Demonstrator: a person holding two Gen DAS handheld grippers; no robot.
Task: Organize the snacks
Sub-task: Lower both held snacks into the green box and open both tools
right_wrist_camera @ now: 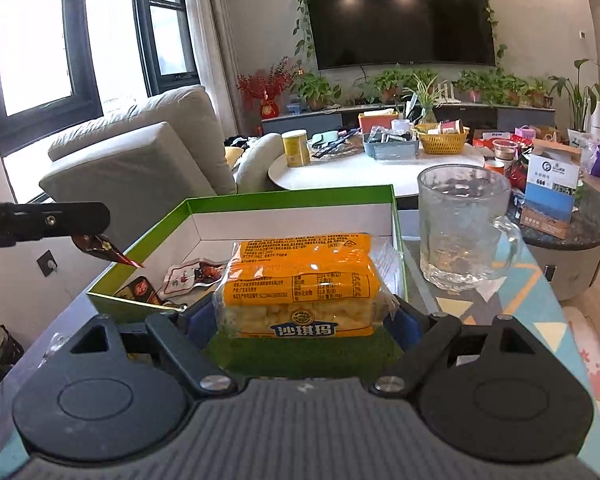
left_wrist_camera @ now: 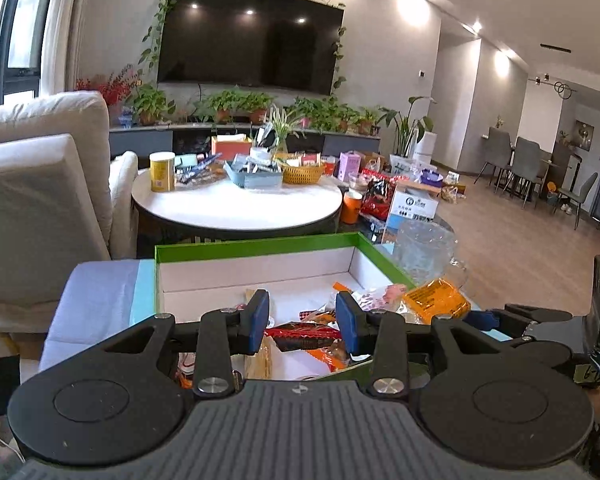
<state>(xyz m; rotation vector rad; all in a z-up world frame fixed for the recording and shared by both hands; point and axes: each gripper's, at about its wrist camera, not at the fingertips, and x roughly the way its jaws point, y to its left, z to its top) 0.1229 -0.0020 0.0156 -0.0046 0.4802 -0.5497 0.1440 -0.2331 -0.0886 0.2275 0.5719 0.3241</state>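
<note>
A green-rimmed white box [left_wrist_camera: 256, 246] [right_wrist_camera: 260, 200] holds several snack packets. My left gripper [left_wrist_camera: 303, 322] is shut on a dark red snack packet [left_wrist_camera: 302, 334] and holds it above the box; the right wrist view shows this packet [right_wrist_camera: 100, 250] hanging from the left gripper's fingers [right_wrist_camera: 60, 220] over the box's left edge. My right gripper [right_wrist_camera: 304, 320] is shut on an orange-yellow sachima pack [right_wrist_camera: 300, 284] at the box's near right corner. That pack also shows in the left wrist view [left_wrist_camera: 436, 298].
A clear glass mug [right_wrist_camera: 460, 232] stands just right of the box on the patterned table [right_wrist_camera: 540, 320]. A round white table [left_wrist_camera: 236, 204] with a yellow can, blue bin and basket is behind. A beige sofa [right_wrist_camera: 140, 160] is on the left.
</note>
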